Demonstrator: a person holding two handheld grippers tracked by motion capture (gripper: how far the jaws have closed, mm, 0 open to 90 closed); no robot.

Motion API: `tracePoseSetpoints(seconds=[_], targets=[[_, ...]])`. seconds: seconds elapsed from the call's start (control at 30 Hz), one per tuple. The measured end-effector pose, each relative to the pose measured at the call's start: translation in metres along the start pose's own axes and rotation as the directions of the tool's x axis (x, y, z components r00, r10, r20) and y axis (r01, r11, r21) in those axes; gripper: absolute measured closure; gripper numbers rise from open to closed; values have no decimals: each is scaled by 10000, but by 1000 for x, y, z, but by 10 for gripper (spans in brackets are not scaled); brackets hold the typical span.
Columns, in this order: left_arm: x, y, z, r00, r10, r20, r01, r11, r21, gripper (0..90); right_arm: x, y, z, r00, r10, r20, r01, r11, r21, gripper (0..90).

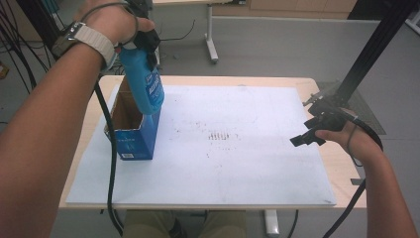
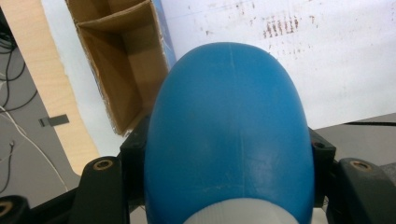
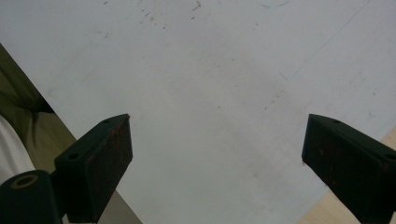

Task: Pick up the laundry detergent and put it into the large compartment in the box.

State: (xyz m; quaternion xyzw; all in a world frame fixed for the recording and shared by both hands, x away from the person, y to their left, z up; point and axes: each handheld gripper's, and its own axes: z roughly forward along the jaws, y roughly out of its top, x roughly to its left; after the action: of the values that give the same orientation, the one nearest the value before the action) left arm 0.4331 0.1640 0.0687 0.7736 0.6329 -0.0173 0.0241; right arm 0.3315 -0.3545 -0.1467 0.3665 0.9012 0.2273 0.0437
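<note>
Because the right gripper (image 1: 306,137) sits nearest the person's side of the table, over the right part of the white board (image 1: 247,168), note it first: its jaws stand wide apart with nothing between them, and the right gripper view shows bare board beneath. It is well apart from the work.

Further in, at the left of the board, the blue carton (image 1: 133,134) stands upright with its top flaps open and its brown interior exposed (image 2: 119,60). A black cable (image 1: 112,163) trails down past its near corner.

Above the carton's far end, the left gripper (image 1: 143,42) is clamped on the blue bottle (image 1: 146,84) at the neck end, close under the pale cap (image 2: 238,214). The bottle hangs with its long axis roughly vertical, slightly tilted, base downward. In the high view the base overlaps the carton's far right rim; whether it touches the rim cannot be determined.

Governing relation: the carton opening lies below the bottle's base and slightly toward the gripper view's left. The bottle's long axis is close to aligned with the carton's depth. In judgement, lowering into the opening requires the base to shift over the cavity first, clear of the rim. The left hand is the nearer and the only loaded one.
</note>
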Motion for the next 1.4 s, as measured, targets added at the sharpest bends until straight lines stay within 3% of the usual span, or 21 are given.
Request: tracePoseSetpoints(seconds=[0.6, 1.4], targets=[[33, -12, -13, 9965, -833, 41, 833, 9962, -242, 385, -10, 0, 4, 9999, -11, -112, 11, 10000, 12, 84], [57, -13, -11, 9912, -1325, 47, 1326, 9909, -251, 385, -15, 8, 12, 9997, -21, -232, 23, 10000, 71, 84]])
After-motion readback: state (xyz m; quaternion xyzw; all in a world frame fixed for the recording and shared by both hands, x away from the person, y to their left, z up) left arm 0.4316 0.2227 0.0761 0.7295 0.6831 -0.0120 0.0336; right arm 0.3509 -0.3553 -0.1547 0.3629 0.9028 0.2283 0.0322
